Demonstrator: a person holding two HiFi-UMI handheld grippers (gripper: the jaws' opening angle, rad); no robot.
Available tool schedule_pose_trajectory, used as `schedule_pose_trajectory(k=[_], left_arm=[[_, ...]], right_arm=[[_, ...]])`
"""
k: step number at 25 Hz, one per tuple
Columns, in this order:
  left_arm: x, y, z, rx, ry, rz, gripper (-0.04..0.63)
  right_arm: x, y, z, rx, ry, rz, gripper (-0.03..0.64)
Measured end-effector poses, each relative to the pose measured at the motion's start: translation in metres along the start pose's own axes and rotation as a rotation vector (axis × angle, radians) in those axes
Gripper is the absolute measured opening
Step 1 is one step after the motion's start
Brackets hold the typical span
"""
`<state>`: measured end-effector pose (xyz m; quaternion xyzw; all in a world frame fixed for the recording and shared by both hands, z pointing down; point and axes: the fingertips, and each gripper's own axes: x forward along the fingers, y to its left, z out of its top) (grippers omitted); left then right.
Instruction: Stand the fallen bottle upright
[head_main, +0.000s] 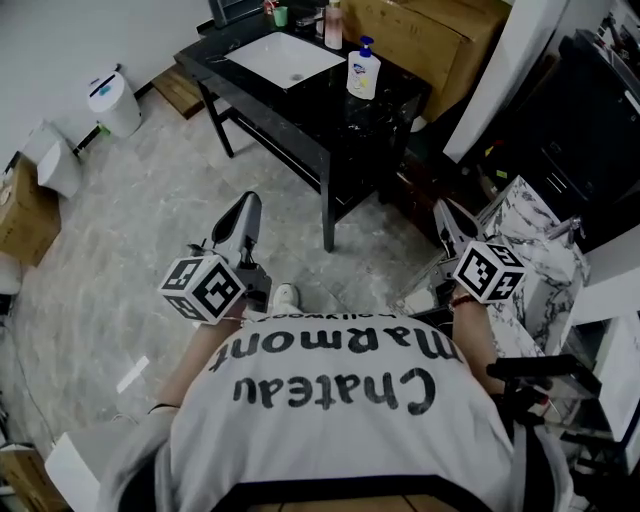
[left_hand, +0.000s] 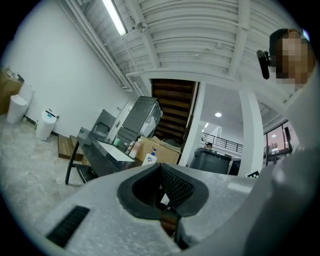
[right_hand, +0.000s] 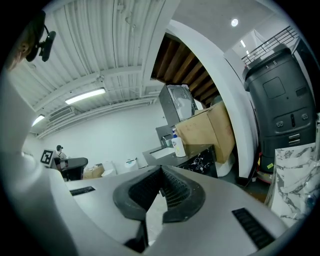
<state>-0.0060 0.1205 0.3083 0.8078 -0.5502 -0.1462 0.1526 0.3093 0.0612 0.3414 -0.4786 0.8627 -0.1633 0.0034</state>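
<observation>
A white pump bottle (head_main: 363, 71) with a blue pump stands upright on the black marble table (head_main: 385, 115), right of the white sink (head_main: 285, 58). It also shows small in the left gripper view as the pump bottle (left_hand: 149, 158) and in the right gripper view as the pump bottle (right_hand: 177, 145). A pink bottle (head_main: 333, 26) stands at the table's back edge. I make out no fallen bottle. My left gripper (head_main: 247, 205) (left_hand: 161, 167) and right gripper (head_main: 443, 210) (right_hand: 161, 171) are held level in front of the person, well short of the table. Both have jaws closed tip to tip with nothing between them.
A green cup (head_main: 280, 15) sits at the table's back. A cardboard box (head_main: 430, 30) stands behind the table. A white bin (head_main: 112, 100) and cartons are at the left wall. Marble slabs (head_main: 545, 255) and a dark machine (right_hand: 280, 95) lie to the right.
</observation>
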Motion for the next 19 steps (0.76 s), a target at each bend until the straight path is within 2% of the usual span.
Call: schedule_pose_trajectory(k=[19], left_arm=[[-0.043,-0.013,-0.010,-0.017,-0.021,0.018,0.012]], right_arm=[[-0.032,0.008,-0.020,-0.026,0.055,-0.033,0.012]])
